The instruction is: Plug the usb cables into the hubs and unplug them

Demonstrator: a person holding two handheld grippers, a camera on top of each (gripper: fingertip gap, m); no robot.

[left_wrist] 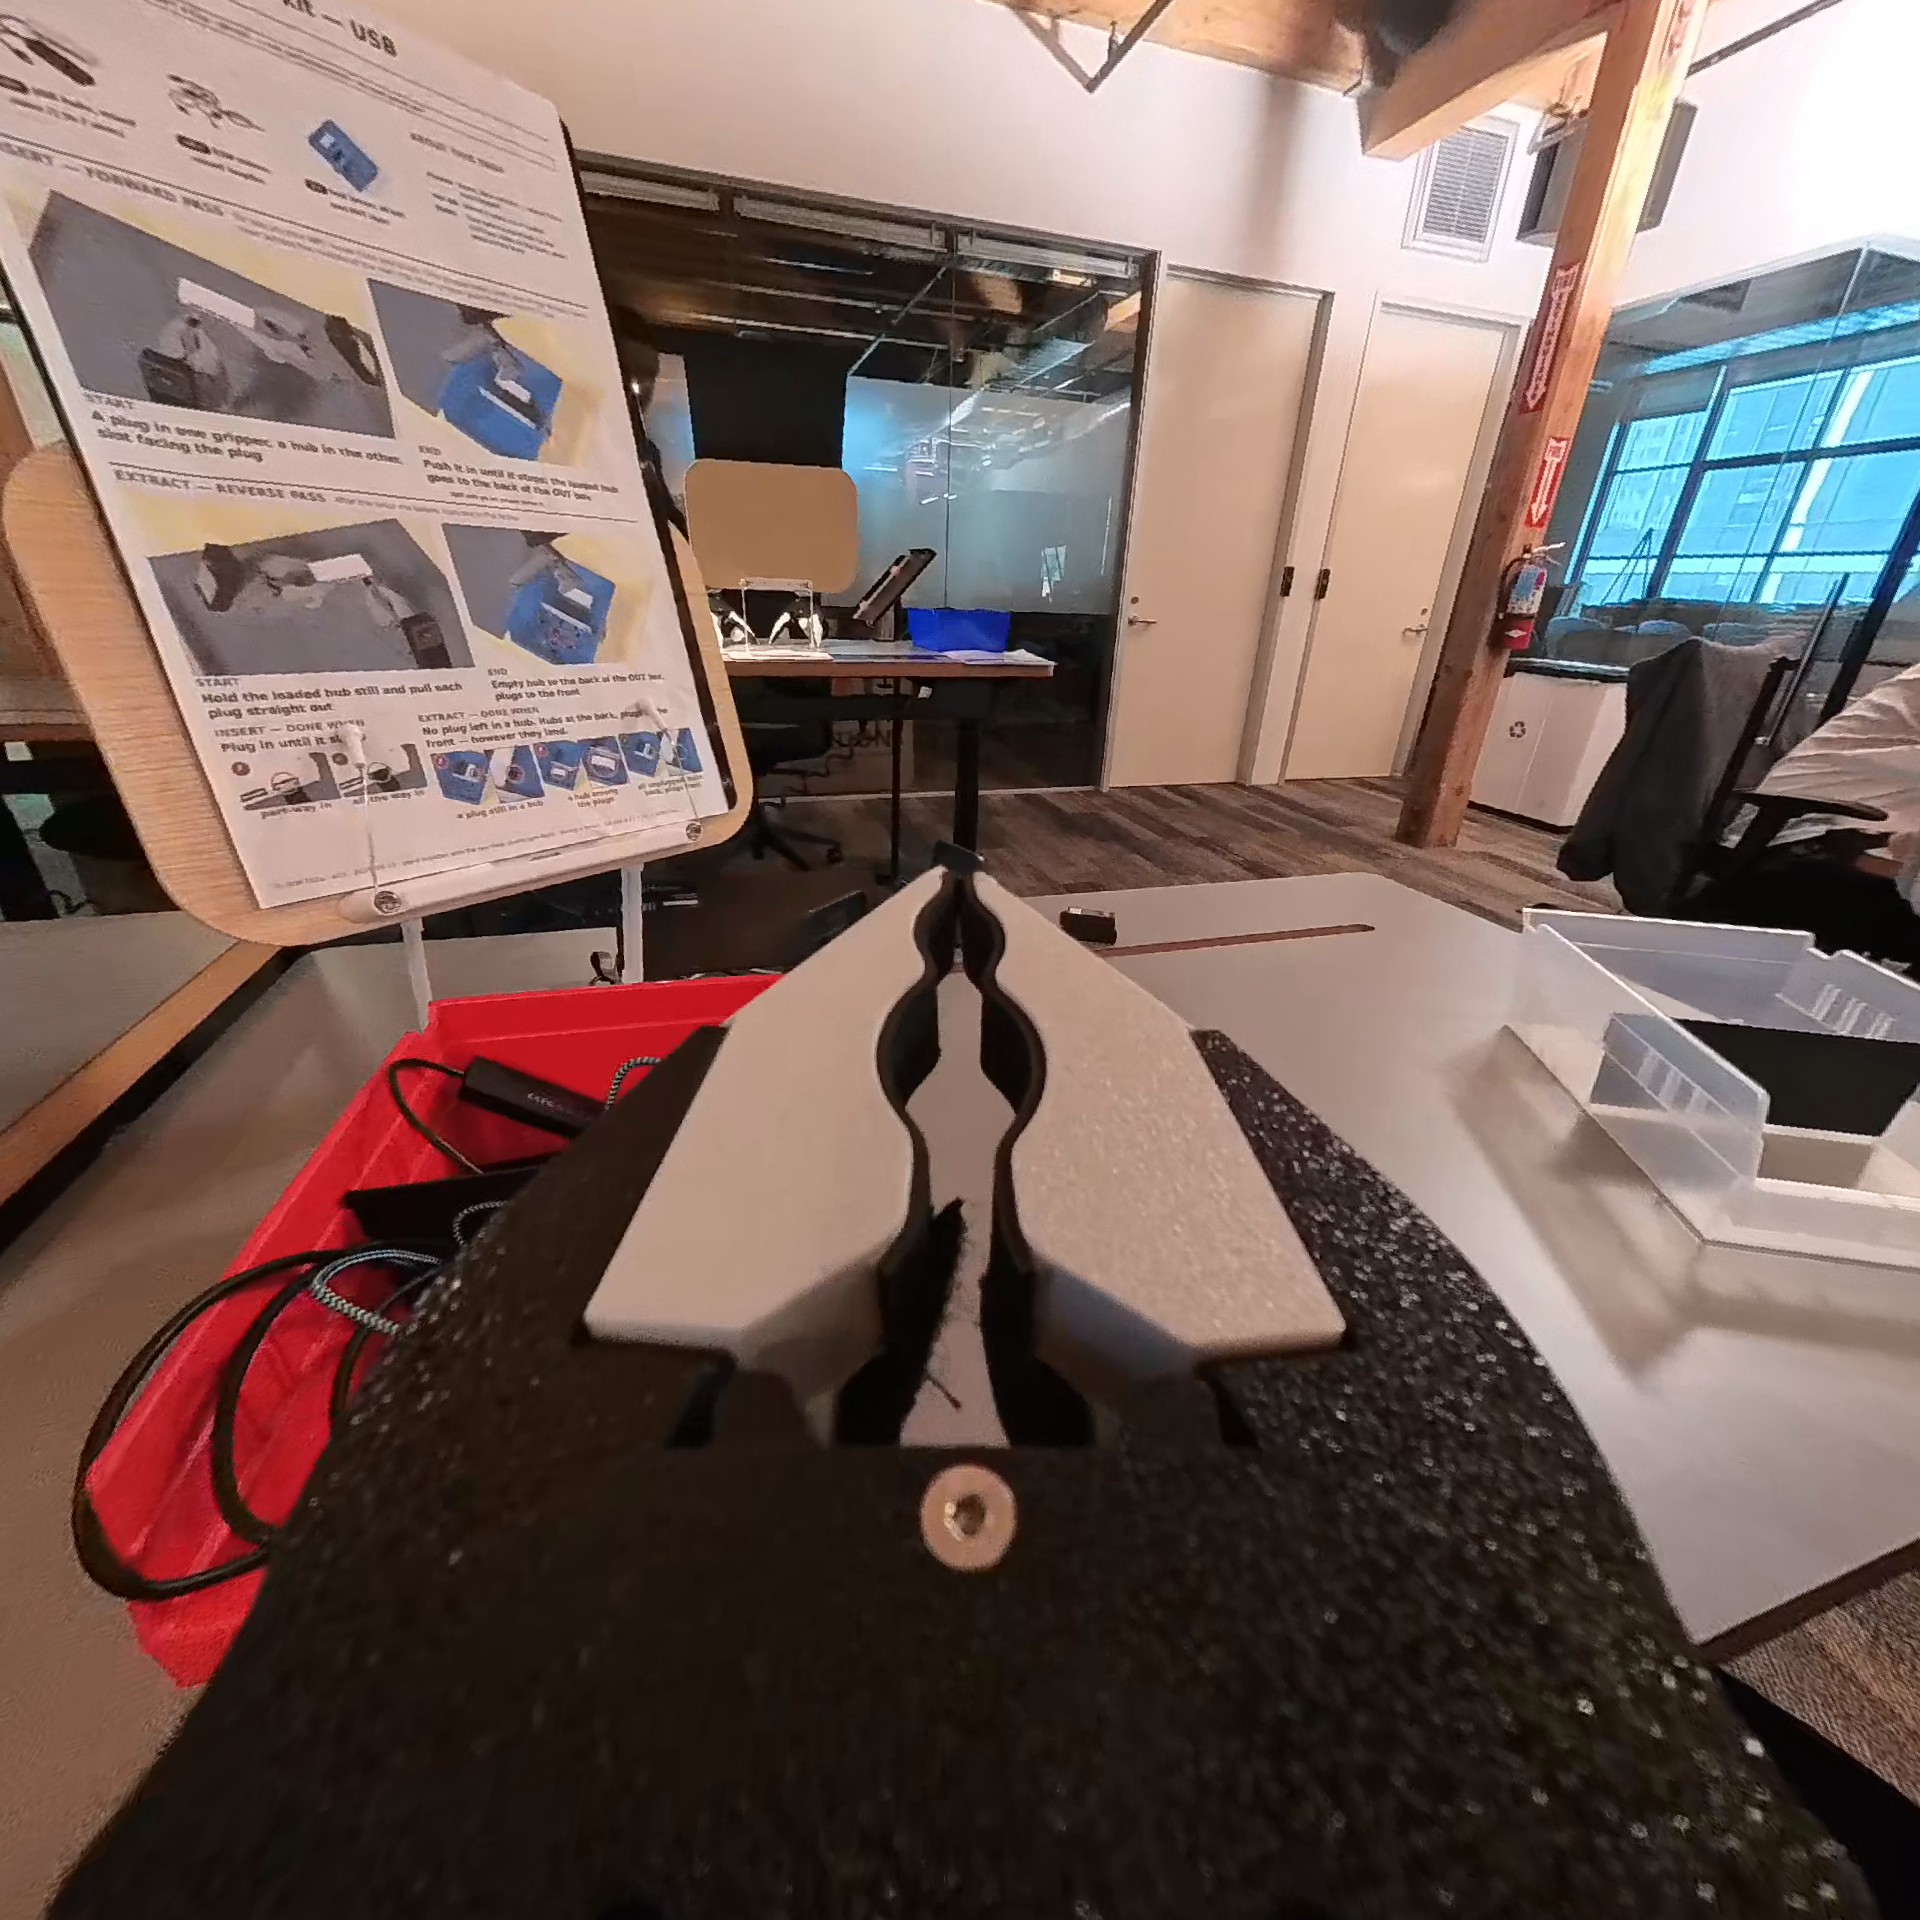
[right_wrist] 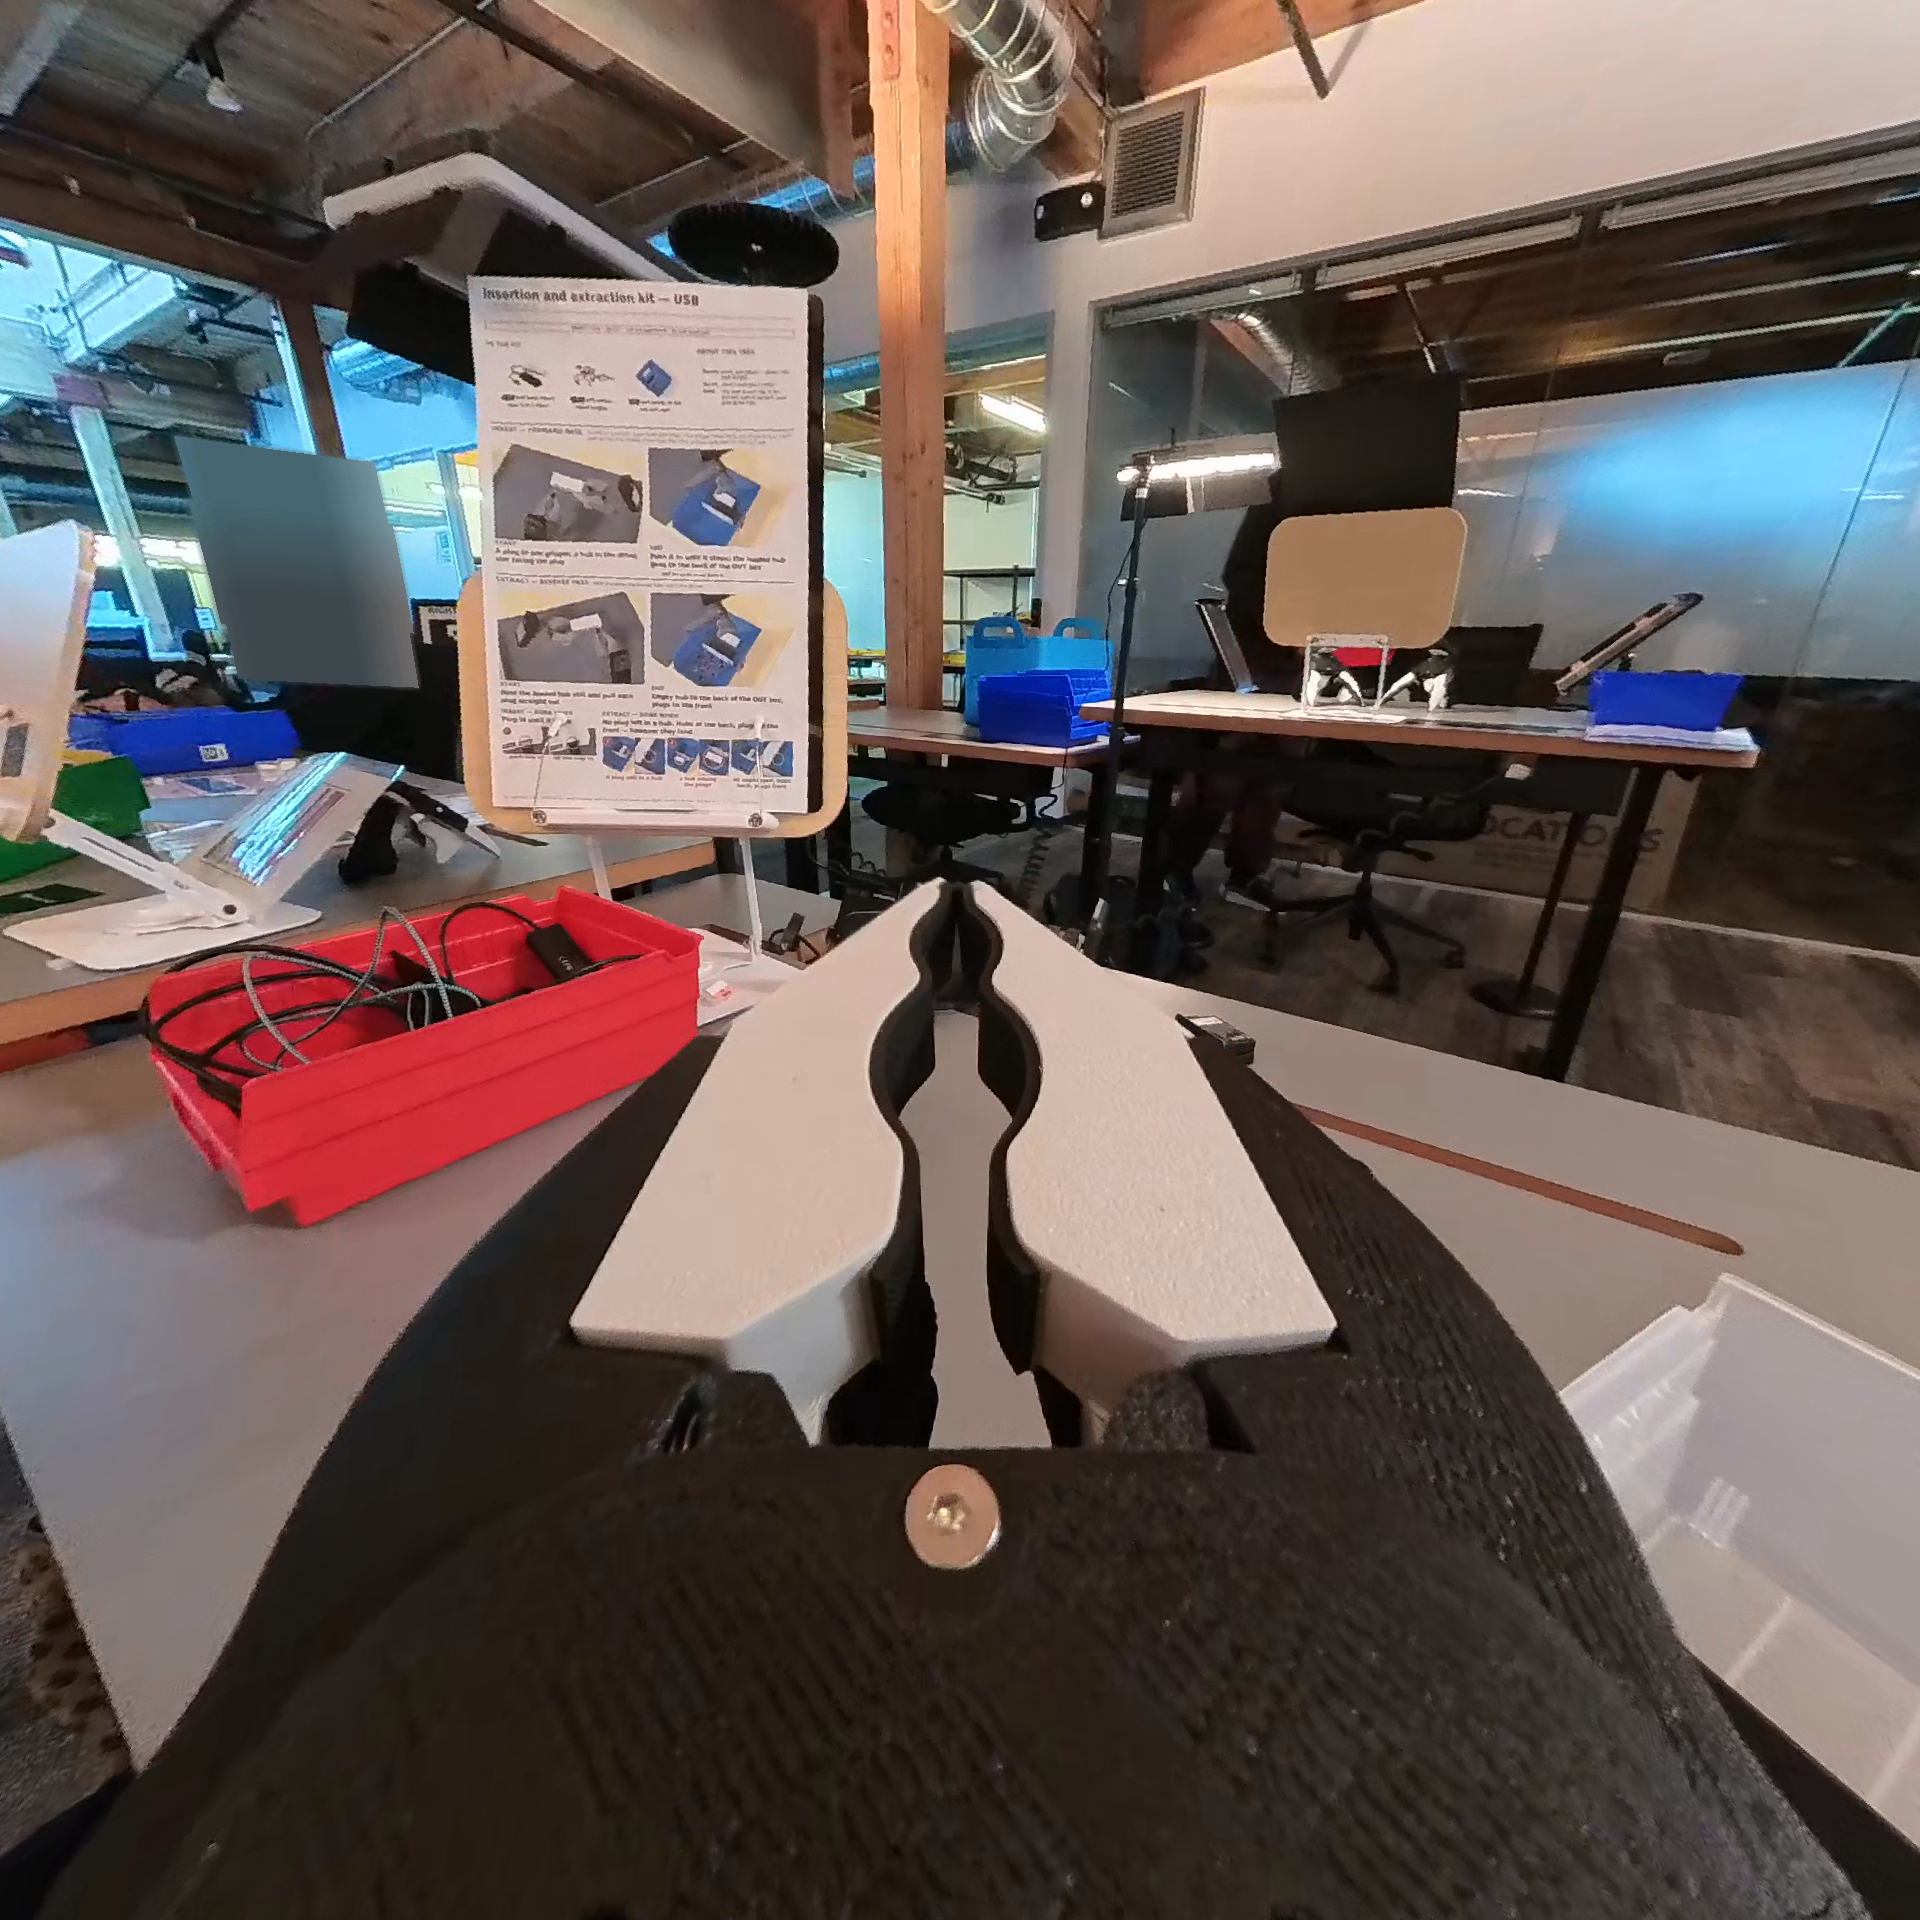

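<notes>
A red bin [left_wrist: 239,1351] sits on the grey table to the left and holds tangled black and braided USB cables [left_wrist: 208,1340] and a black hub [left_wrist: 525,1096]. My left gripper [left_wrist: 958,891] hovers just right of the bin; its jaws are shut tip to tip with nothing seen between them. In the right wrist view the red bin [right_wrist: 436,1101] lies left and ahead, with cables [right_wrist: 301,997] and a hub [right_wrist: 561,951] in it. My right gripper [right_wrist: 961,902] is above the table, shut and empty.
An instruction sheet on a wooden stand [left_wrist: 343,468] [right_wrist: 639,551] stands behind the bin. A clear plastic tray [left_wrist: 1714,1091] [right_wrist: 1766,1507] lies at the right. A small black object [left_wrist: 1088,920] [right_wrist: 1216,1034] lies on the table ahead. A person [left_wrist: 1849,748] sits at far right. My right fingertips sit around 40 cm from my left ones.
</notes>
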